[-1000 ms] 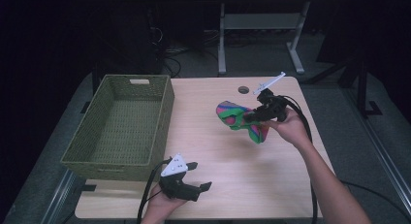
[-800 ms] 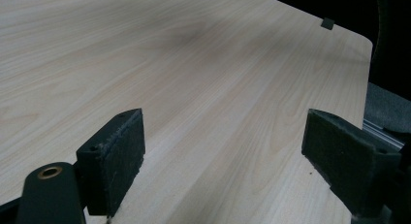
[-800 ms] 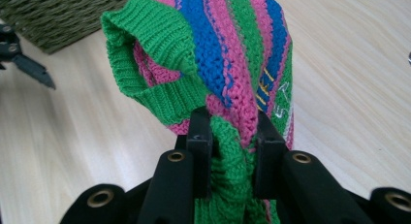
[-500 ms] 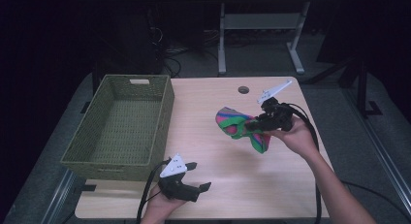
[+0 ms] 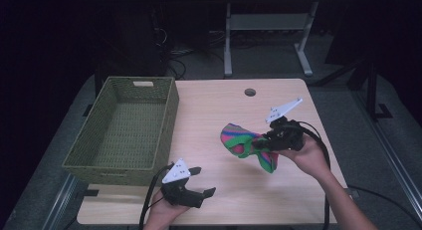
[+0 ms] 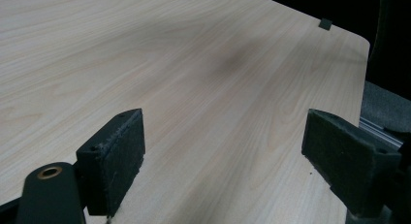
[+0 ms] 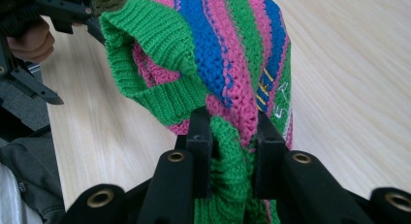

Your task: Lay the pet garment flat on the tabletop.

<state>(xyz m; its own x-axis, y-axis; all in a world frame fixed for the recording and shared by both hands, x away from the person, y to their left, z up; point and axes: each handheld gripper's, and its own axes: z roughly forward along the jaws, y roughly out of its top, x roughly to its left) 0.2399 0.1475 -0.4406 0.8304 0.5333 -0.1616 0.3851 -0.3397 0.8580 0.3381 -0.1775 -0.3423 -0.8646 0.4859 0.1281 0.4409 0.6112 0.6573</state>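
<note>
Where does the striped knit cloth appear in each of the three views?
High view: striped knit cloth right of centre, above the table, held by the right gripper.
Left gripper view: only a pink sliver at the top edge, perhaps the cloth.
Right gripper view: centre, pinched between the jaws.
Shared landmark: the light wooden table.
</note>
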